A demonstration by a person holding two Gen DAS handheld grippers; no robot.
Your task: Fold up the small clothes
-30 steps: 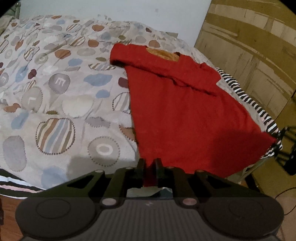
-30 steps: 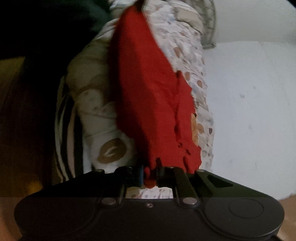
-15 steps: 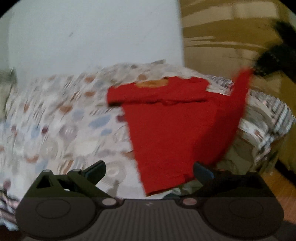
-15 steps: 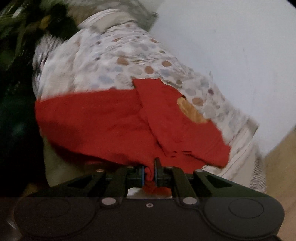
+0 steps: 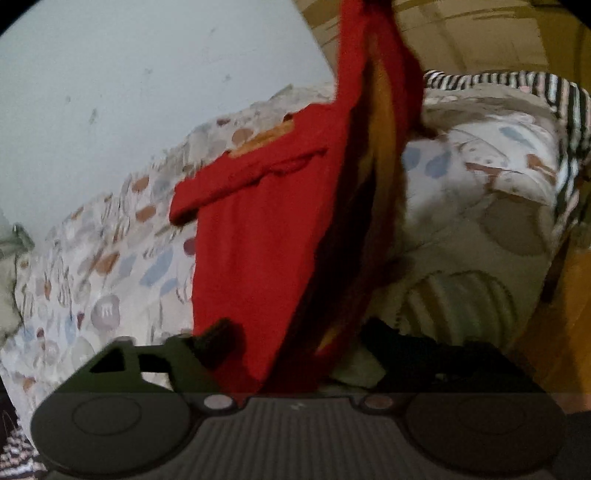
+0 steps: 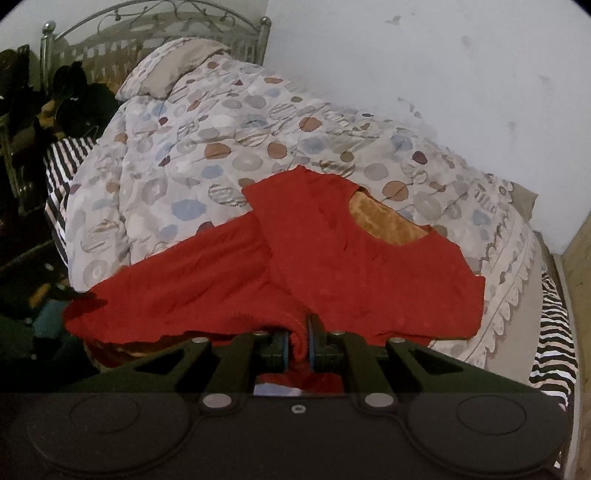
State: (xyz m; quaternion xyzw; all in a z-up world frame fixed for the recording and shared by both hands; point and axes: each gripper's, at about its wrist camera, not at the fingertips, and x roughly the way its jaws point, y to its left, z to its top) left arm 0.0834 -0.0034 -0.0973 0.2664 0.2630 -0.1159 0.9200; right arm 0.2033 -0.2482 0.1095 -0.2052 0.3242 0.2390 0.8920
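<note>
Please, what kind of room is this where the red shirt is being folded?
Most likely a bedroom. The red shirt lies on a bed covered by a quilt with a dotted pattern, a pillow sits at its head, and a metal headboard stands behind.

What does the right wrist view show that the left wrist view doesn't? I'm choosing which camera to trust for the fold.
Only the right wrist view shows the right gripper shut on the red shirt, the metal headboard and the pillow. Only the left wrist view shows the left gripper open, with shirt fabric hanging between its fingers, and the wooden panel. Both show the shirt, the patterned duvet and the white wall.
</note>
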